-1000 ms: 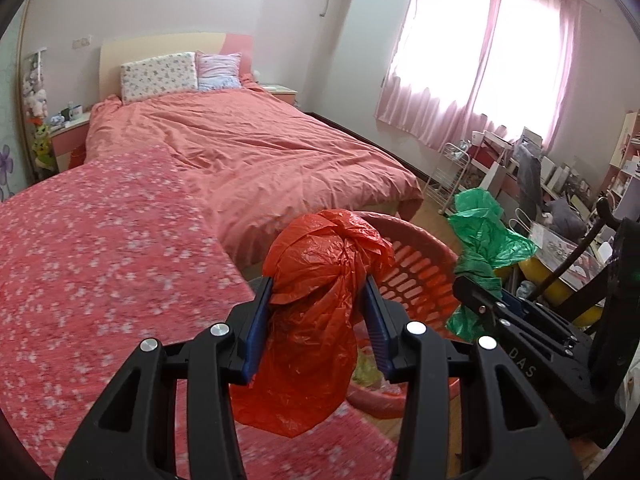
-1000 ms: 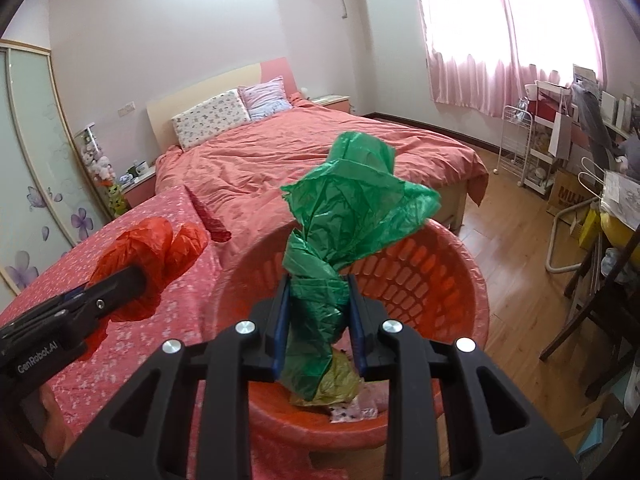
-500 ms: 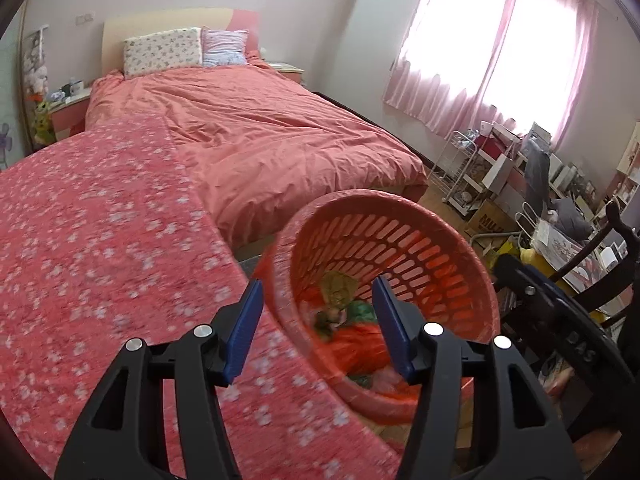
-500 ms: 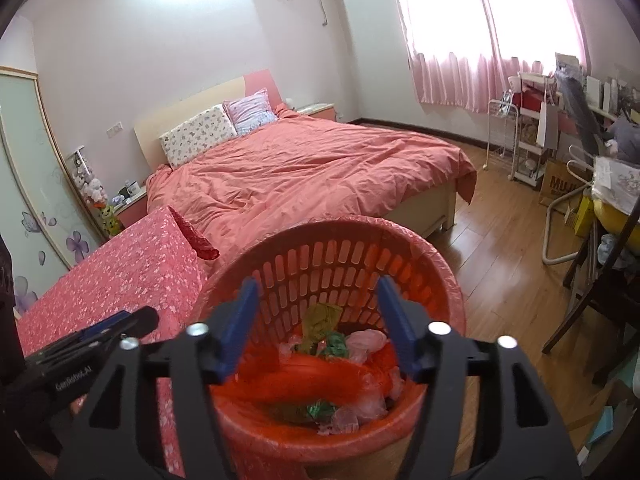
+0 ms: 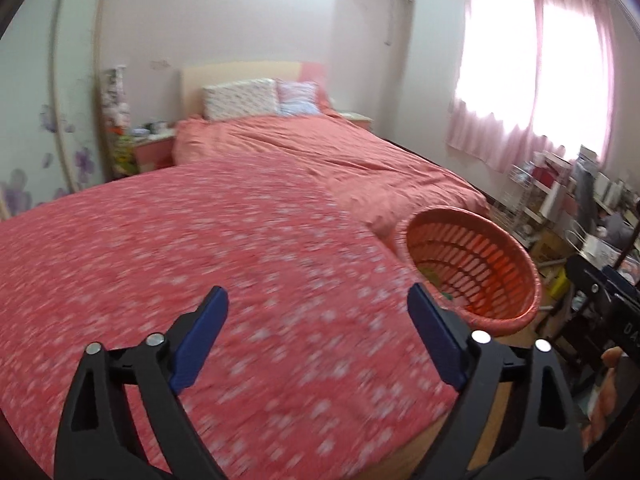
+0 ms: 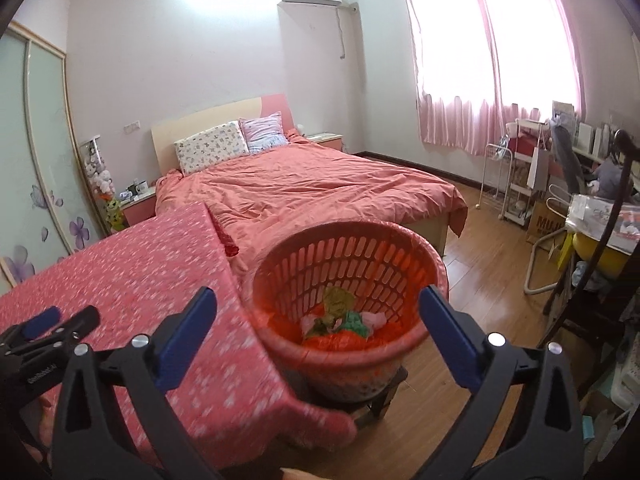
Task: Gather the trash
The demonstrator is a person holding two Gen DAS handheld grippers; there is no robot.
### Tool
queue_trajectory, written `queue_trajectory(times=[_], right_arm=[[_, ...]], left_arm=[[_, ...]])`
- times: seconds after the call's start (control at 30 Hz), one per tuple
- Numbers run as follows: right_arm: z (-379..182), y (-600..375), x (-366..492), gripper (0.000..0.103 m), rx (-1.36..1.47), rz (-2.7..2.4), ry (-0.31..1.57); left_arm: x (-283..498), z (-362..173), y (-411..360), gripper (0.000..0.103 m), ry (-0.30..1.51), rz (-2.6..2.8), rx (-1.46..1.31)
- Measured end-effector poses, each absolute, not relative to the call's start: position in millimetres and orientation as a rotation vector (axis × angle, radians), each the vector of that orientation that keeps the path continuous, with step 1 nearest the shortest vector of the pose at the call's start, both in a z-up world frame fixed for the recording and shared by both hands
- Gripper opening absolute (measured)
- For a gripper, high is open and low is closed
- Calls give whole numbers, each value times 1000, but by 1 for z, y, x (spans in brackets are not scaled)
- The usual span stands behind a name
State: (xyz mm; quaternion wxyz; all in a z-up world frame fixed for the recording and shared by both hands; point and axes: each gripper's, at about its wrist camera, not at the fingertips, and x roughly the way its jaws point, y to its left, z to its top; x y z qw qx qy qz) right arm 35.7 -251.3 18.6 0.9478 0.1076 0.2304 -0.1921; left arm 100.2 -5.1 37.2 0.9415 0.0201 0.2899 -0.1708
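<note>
The red plastic basket (image 6: 360,256) stands beside the table with the red flowered cloth (image 6: 140,272). In it lie the red bag (image 6: 340,340), the green bag (image 6: 354,320) and other scraps. My right gripper (image 6: 318,299) hangs just short of the basket, its jaws opening wide with nothing held between them. My left gripper (image 5: 316,298) is over the flowered cloth (image 5: 200,260), to the left of the basket (image 5: 472,264); its jaws are also opening and hold nothing. The left gripper (image 6: 60,320) also shows low on the left in the right wrist view.
A bed with a red cover (image 6: 312,188) lies behind the table and basket. Wooden floor (image 6: 492,264) runs to the right, up to a white trolley (image 6: 504,184) and a cluttered desk with a chair (image 6: 592,240). A dark stool (image 6: 384,396) carries the basket.
Both grippers let go: the red bag left my left gripper, the green bag my right, and both now lie in the basket. Both grippers drew back with jaws widening; the left swung over the table.
</note>
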Motion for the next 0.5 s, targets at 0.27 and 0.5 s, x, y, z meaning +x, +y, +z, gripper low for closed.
queue_trajectory(times=[0.27,0.5], right_arm=[[22,-203,-9,99,121,-469,440],[22,-180,-35,99,87,-510,433]], left_arm=[[47,39,29,100,544,-208,16],[17,37,47,101,518,-124,-6]])
